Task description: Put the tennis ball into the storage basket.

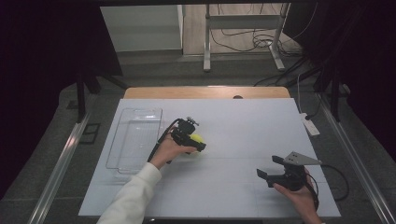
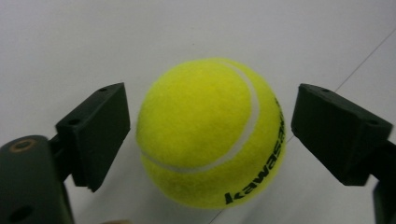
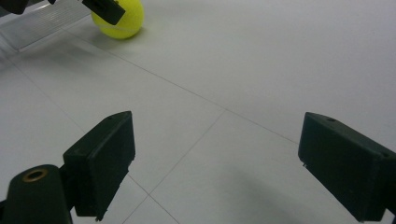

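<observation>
The left gripper (image 1: 198, 142) sits low over the yellow tennis ball (image 2: 210, 133), fingers (image 2: 95, 133) flanking it on both sides with slim gaps showing, not yet pressing. The ball rests on the white counter (image 1: 243, 126), just right of the clear plastic tray (image 1: 135, 137). Off to the right, the right gripper (image 1: 267, 169) hovers with fingers spread wide, nothing between them.

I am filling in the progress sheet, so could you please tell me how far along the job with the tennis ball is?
Done: the left gripper is placed around the tennis ball. In hand: the grasp, since small gaps remain beside both jaws. Left: lifting the ball off the table, perhaps into the clear tray. The right gripper waits open.
</observation>
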A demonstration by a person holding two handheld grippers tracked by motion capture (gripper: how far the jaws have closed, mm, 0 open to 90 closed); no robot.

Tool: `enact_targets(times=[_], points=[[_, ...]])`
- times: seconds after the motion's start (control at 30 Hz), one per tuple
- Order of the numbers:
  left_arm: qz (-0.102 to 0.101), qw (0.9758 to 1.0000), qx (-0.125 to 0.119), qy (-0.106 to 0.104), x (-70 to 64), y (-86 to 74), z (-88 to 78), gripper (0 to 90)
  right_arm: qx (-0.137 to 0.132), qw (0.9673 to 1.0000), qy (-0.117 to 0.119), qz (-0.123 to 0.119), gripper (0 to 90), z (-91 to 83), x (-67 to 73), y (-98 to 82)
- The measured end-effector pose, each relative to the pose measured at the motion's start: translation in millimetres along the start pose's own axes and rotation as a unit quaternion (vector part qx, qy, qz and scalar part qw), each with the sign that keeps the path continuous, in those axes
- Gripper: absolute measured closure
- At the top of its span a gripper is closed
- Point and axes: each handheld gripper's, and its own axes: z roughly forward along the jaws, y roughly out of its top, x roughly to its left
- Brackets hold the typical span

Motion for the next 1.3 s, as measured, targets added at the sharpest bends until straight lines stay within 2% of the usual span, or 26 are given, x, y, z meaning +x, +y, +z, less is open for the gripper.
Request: enact_targets(times=[0.1, 0.2, 0.5, 0.7, 0.93, 1.3], points=[[-0.004, 1.0000, 0.008, 0.002, 1.8, -0.6, 0.9, 19.3, 0.000, 1.0000, 0.000, 0.000, 11.1, 0.0, -0.1, -0.1], [-0.003, 0.9999, 0.008, -0.005, 1.6, -1.3, 0.0, 24.8, 0.000, 1.0000, 0.000, 0.000, 11.1, -0.2, -0.1, -0.1], [-0.001, 1.0000, 0.009, -0.002, 0.9, -1.5, -1.0, 26.1, -0.001, 1.0000, -0.001, 0.000, 11.1, -0.5, -0.2, 0.0], [0.001, 1.0000, -0.001, 0.009, 2.1, -2.2, -5.9, 26.4, -0.001, 1.0000, -0.001, -0.001, 11.2, -0.6, -0.2, 0.0], [0.007, 0.9997, -0.023, 0.008, -1.3, -3.8, -19.1, 26.5, -0.001, 1.0000, -0.002, 0.000, 11.2, -0.5, -0.1, 0.0], [0.015, 0.9989, -0.044, 0.002, -5.6, -5.5, -31.1, 26.5, -0.001, 1.0000, -0.002, 0.000, 11.2, -0.6, -0.1, 0.0]])
